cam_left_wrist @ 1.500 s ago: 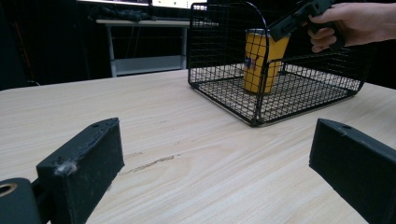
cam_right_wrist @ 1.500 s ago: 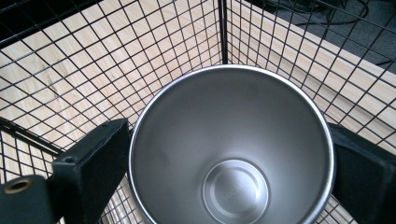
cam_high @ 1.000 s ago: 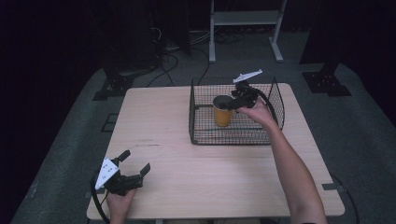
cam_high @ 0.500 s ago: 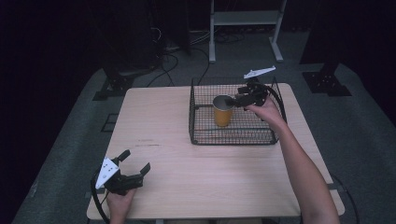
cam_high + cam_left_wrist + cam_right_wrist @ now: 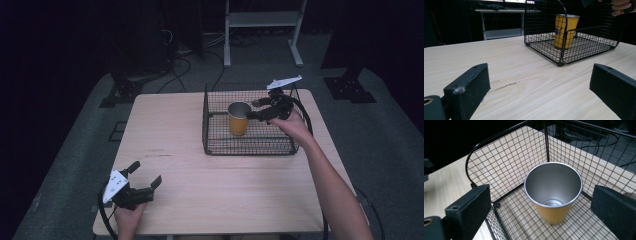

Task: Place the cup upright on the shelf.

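My left gripper [image 5: 141, 176] rests at the near left corner of the surface [image 5: 170, 130], jaws spread wide with nothing between them. Farther right, the yellow cup [image 5: 238, 118] stands upright inside the wire basket [image 5: 210, 125]. My right gripper [image 5: 254, 110] hovers just right of the cup, jaws apart, holding nothing.

The cup [image 5: 239, 118] is a tapered tumbler with a yellow-orange outer wall and a bare silver metal inside, empty. It stands upright, mouth up, on the floor of the black wire basket [image 5: 215, 125], in the basket's left half, toward nine o'clock from its middle, apart from the walls.
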{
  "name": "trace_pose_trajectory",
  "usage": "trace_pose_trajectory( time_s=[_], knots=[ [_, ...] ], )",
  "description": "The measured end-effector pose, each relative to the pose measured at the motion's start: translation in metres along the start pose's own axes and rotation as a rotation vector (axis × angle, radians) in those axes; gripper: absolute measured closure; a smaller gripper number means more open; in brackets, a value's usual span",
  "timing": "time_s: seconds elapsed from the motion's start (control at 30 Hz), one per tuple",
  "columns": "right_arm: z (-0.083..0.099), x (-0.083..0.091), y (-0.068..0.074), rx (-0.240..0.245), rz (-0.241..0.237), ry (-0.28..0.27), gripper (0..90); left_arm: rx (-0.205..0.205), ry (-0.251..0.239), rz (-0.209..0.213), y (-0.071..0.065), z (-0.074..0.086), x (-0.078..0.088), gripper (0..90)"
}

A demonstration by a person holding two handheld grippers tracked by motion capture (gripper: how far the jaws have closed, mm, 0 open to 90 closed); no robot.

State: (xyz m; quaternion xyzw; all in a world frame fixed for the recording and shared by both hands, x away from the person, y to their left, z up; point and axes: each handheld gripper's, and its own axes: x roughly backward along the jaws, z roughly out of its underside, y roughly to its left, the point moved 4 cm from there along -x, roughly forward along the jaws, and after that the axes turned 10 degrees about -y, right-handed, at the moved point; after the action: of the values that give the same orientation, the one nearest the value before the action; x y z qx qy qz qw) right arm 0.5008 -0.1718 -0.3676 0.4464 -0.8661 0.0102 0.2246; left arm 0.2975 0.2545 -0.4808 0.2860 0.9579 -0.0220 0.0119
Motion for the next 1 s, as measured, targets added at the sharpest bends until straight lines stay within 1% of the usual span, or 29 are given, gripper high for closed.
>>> trace_pose_trajectory(
  time_s=[0.23, 0.3, 0.4, 0.5, 0.53, 0.67, 0.73, 0.9, 1.0],
  knots=[
    [0.0, 0.018, 0.004, 0.0, -0.011, -0.025, 2.6, 0.0, 0.0, -0.002, 0.0, 0.0, 0.0, 2.3],
    [0.0, 0.021, 0.005, 0.003, -0.011, -0.026, 2.6, -0.001, 0.0, -0.002, 0.0, 0.0, 0.0, 2.3],
    [0.002, 0.026, 0.008, 0.003, -0.02, -0.014, 2.6, -0.002, 0.001, -0.002, 0.0, 0.0, 0.0, 2.3],
    [0.004, 0.031, 0.011, 0.003, -0.024, -0.023, 2.6, -0.001, 0.0, -0.002, 0.0, 0.0, 0.0, 2.3],
    [0.006, 0.034, 0.013, 0.011, -0.024, -0.02, 2.6, -0.001, 0.0, -0.002, 0.0, 0.0, 0.0, 2.3],
    [0.009, 0.037, 0.016, 0.014, -0.03, -0.017, 2.6, -0.001, 0.0, -0.003, 0.0, 0.0, 0.0, 2.3],
    [0.011, 0.039, 0.018, 0.015, -0.039, -0.004, 2.6, -0.001, 0.0, -0.003, 0.0, 0.0, 0.0, 2.3],
    [0.015, 0.044, 0.024, 0.022, -0.051, -0.015, 2.6, -0.002, 0.0, -0.003, 0.0, 0.0, 0.0, 2.3],
    [0.02, 0.047, 0.026, 0.019, -0.06, -0.008, 2.6, -0.002, -0.001, -0.003, 0.0, 0.0, 0.0, 2.3]
  ],
)
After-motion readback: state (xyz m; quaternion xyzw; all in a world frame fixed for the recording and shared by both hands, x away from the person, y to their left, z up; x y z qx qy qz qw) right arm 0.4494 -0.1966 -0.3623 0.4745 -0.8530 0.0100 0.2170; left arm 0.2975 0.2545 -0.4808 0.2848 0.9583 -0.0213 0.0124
